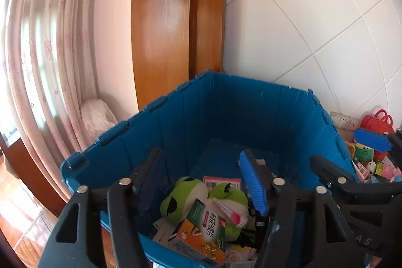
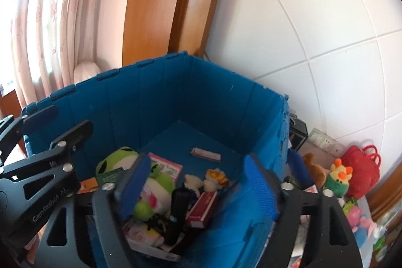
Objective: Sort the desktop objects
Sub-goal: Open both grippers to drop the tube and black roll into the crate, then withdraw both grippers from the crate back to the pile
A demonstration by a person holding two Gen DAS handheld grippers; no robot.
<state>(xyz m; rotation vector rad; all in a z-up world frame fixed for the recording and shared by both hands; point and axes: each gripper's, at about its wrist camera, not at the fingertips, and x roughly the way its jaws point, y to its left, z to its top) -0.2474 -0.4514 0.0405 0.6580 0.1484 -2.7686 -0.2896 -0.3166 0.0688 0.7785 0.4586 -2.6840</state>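
Hovered over the blue bin (image 1: 221,117): left gripper (image 1: 201,182) and right gripper (image 2: 198,182), jaws apart, empty, likely after dropping items.

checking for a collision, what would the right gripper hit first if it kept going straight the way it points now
Likely the pile inside the blue plastic crate: the open right gripper points down at the small white plush toy beside the red rectangular box. Depth is unclear, so which comes first is uncertain.

Daylit pink curtains (image 1: 42,47) hang beside a wooden door frame (image 1: 176,16) and white tiled wall (image 1: 314,16).
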